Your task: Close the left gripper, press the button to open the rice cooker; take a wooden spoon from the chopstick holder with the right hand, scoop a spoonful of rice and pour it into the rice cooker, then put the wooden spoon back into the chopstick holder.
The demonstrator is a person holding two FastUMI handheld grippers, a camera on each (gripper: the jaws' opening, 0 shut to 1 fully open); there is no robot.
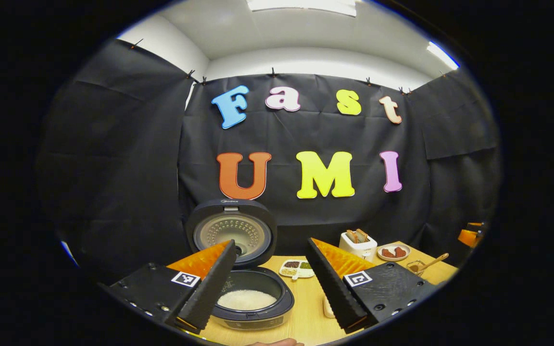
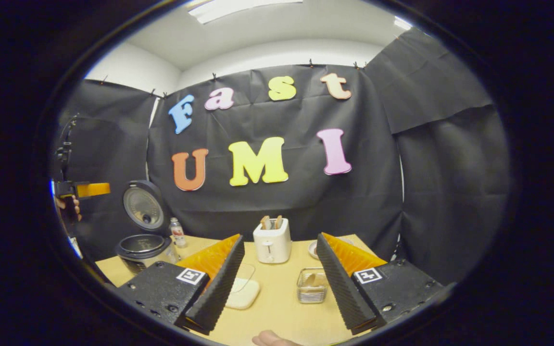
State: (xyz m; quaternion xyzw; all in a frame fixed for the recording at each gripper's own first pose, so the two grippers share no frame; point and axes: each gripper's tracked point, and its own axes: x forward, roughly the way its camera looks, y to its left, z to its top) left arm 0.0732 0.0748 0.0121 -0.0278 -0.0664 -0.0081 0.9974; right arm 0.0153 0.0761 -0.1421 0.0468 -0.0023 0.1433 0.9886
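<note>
1. Left gripper view: the left gripper [image 1: 270, 283] has its jaws spread wide and nothing between them. It hangs above and in front of the rice cooker [image 1: 250, 300], not touching it.
2. The cooker lid [image 1: 231, 233] stands upright, hinged back, and white rice [image 1: 246, 300] lies in the inner pot. Judgement: the button press is done and rice is already in the pot, so the task looks late in its run, possibly finished.
3. Same view, far right of the table [image 1: 306, 322]: a wooden spoon [image 1: 432, 263] rests tilted in a wire chopstick holder [image 1: 416, 267], handle pointing up and right. Judgement: the spoon is either back in place or not yet taken; the rice in the pot favours the first.
4. Right gripper view: the right gripper [image 2: 277, 288] is also wide open and holds nothing. The holder [image 2: 311, 284] sits on the table between its two fingers and beyond them, slightly nearer the right-hand finger, apart from both. The spoon bowl appears inside the holder, but the detail is too small to be sure.
5. Right gripper view, other items: a toaster [image 2: 272, 244] behind the holder, a pale lidded dish [image 2: 243, 290] just beside the left-hand finger, the cooker well apart at far left with a small bottle [image 2: 177, 233] next to it.
6. Left gripper view, mid-table: a divided dish of grains [image 1: 296, 269] and a small plate [image 1: 393, 252] beside the toaster.
7. Judgement on placement: the open lid gives the spoon free access to the pot; the holder lying straight ahead of the right gripper suits a direct reach or a straight retreat.
</note>
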